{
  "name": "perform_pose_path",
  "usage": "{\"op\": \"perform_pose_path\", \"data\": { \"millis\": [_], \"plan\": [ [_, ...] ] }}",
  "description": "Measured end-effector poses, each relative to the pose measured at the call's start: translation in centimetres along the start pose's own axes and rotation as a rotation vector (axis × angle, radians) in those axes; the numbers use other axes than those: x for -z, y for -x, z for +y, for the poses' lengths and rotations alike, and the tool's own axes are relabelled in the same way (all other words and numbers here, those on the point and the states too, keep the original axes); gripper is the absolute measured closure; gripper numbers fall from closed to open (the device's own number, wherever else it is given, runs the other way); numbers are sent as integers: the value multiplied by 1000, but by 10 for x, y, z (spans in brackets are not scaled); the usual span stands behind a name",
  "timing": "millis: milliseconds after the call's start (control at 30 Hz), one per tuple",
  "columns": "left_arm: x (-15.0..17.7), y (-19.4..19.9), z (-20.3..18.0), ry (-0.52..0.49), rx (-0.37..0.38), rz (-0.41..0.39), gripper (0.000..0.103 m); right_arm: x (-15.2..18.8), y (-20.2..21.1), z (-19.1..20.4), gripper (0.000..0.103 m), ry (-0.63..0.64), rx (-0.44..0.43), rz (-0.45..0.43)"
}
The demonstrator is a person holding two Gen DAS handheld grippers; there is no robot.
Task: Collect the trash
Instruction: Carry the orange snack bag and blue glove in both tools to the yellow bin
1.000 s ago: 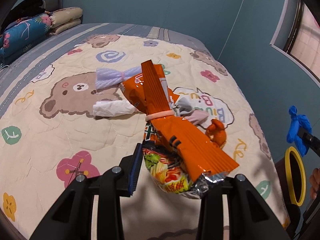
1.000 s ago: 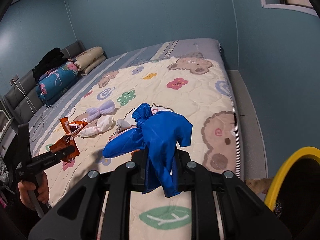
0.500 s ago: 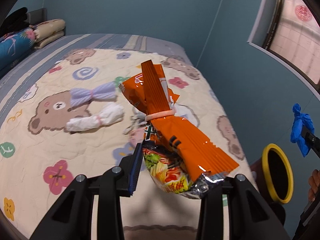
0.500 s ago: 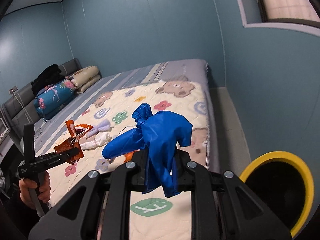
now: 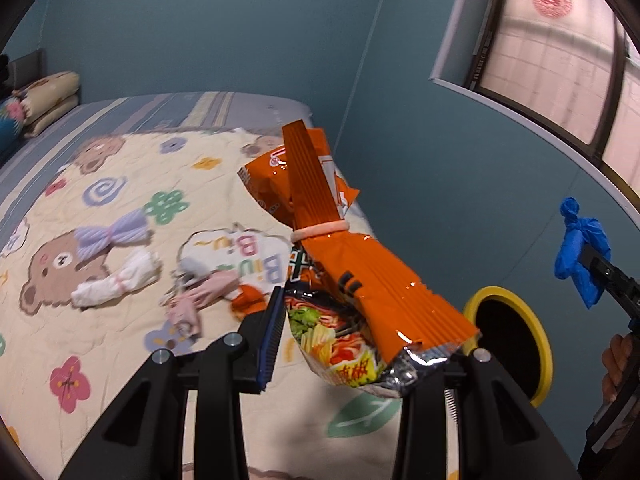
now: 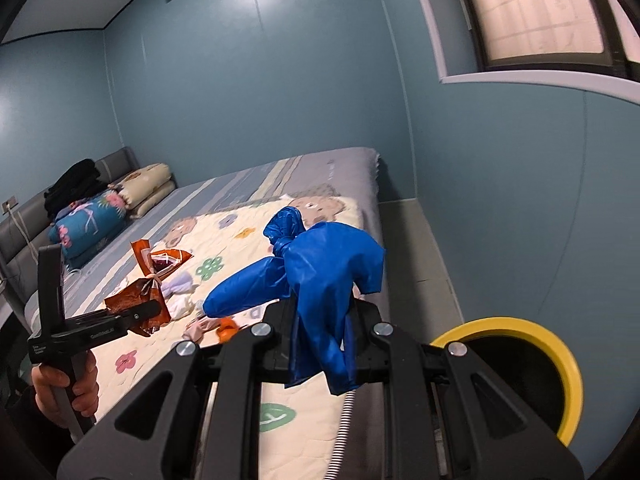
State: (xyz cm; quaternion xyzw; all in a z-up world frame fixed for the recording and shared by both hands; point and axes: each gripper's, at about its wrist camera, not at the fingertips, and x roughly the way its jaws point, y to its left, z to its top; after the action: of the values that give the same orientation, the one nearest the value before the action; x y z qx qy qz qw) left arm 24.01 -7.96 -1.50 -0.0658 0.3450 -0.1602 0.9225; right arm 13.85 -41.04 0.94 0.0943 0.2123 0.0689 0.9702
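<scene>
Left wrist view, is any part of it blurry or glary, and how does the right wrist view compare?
Left wrist view: quilt and window motion-smeared, held orange wrapper bundle sharp with small glare spots. Right wrist view: crisper overall, blue bag sharp, fisheye bends the walls.

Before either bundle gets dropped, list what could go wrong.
The orange wrapper bundle is long and sticks far past the left gripper; it may catch the bin's yellow rim. The blue bag droops loosely from the right gripper and could snag the fingers on release.
</scene>
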Motion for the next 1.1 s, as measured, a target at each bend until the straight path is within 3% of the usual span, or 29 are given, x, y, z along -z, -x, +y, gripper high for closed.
{"op": "perform_pose_path", "data": {
  "millis": [600,1100],
  "plan": [
    [-11,-24,-120,-151,158,25,69,-1,40,-88,87,-110,146,-51],
    [17,-93,-217,-274,279,169,69,36,20,-171,86,-299,266,12]
  ]
}}
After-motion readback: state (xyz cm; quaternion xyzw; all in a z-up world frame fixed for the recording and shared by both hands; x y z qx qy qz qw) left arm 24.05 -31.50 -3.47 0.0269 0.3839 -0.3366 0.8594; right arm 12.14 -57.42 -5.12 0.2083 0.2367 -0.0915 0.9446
